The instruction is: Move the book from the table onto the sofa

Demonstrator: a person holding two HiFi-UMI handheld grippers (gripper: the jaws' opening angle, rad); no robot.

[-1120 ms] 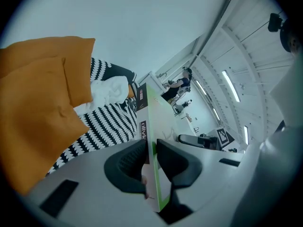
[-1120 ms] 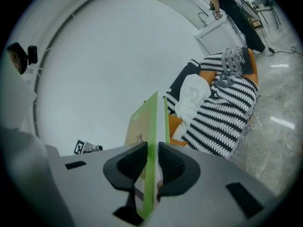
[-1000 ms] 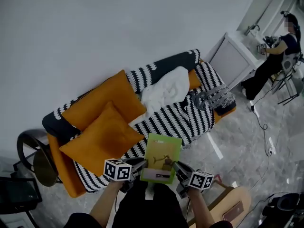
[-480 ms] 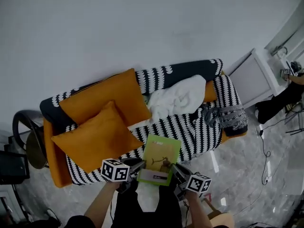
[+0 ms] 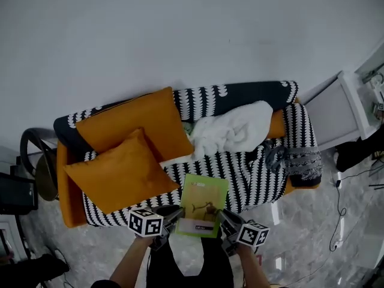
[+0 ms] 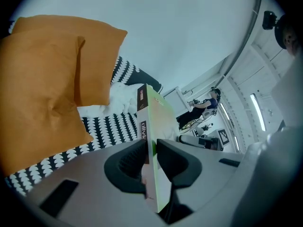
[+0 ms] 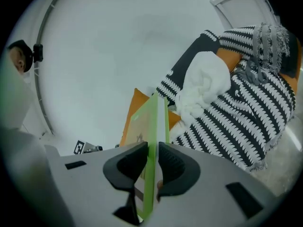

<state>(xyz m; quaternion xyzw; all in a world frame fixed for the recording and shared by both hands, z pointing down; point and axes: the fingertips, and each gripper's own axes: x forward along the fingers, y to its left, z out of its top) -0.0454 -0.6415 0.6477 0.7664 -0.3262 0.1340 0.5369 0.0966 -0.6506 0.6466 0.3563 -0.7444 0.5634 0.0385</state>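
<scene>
A thin green book (image 5: pixel 203 206) hangs flat between my two grippers, over the front edge of the sofa's seat (image 5: pixel 240 167). My left gripper (image 5: pixel 174 216) is shut on the book's left edge (image 6: pixel 150 148). My right gripper (image 5: pixel 223 221) is shut on its right edge (image 7: pixel 152 141). The sofa (image 5: pixel 258 95) is orange under a black-and-white patterned throw. In the left gripper view the book's dark spine (image 6: pixel 141 98) points toward the seat.
Two orange cushions (image 5: pixel 123 173) (image 5: pixel 135 125) fill the sofa's left half, and a white blanket (image 5: pixel 231 131) lies mid-seat with a grey fringed cloth (image 5: pixel 294 158) at the right end. A dark round chair (image 5: pixel 36 167) stands left and a white cabinet (image 5: pixel 336 110) right.
Both grippers have carried the book lower and closer to the sofa's front edge. The head view has swung left, so the sofa sits more centred and the person at the far right is out of frame.
</scene>
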